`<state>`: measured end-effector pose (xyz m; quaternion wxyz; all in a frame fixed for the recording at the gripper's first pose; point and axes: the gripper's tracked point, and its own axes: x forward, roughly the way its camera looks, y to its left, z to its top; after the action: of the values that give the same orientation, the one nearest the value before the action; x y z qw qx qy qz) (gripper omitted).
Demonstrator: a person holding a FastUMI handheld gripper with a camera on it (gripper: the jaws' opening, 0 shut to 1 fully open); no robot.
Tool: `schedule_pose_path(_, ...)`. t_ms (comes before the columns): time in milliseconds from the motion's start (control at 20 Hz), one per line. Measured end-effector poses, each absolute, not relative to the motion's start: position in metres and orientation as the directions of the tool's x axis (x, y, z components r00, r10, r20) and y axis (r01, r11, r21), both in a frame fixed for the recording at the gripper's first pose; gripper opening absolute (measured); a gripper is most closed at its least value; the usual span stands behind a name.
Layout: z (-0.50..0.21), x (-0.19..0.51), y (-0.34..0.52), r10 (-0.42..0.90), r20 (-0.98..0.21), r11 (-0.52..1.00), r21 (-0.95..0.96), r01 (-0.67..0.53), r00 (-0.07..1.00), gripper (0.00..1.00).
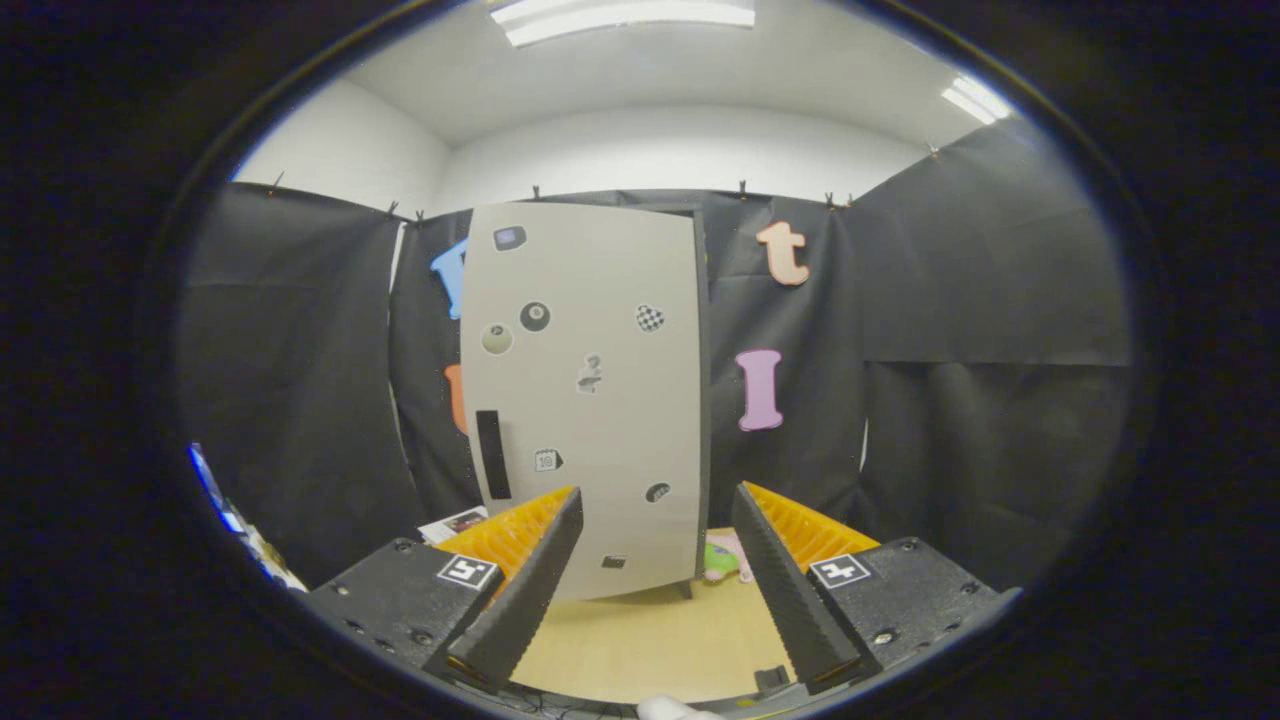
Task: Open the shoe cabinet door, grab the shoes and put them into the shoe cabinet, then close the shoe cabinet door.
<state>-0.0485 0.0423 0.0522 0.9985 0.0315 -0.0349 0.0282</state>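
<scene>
The shoe cabinet (585, 390) stands upright on the wooden tabletop beyond my fingers, its pale door shut and dotted with several small stickers. A dark vertical handle (492, 453) sits near the door's left edge. A pink and green shoe (722, 560) peeks out low at the cabinet's right side, mostly hidden behind it and behind my right finger. My gripper (655, 510) is open, its fingers spread wide with nothing between them, aimed at the lower part of the door from a short distance.
The light wooden tabletop (640, 640) runs from my fingers to the cabinet's base. A small printed card (455, 522) lies left of the cabinet behind my left finger. Black cloth walls enclose the booth all round.
</scene>
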Motion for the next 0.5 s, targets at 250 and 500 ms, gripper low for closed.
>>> schedule_pose_path(250, 0.044, -0.064, 0.03, 0.042, 0.067, 0.996, 0.077, -0.047, 0.997, 0.98)
schedule_pose_path(500, 0.042, -0.061, 0.025, 0.06, 0.067, 0.994, 0.092, -0.066, 0.996, 0.98)
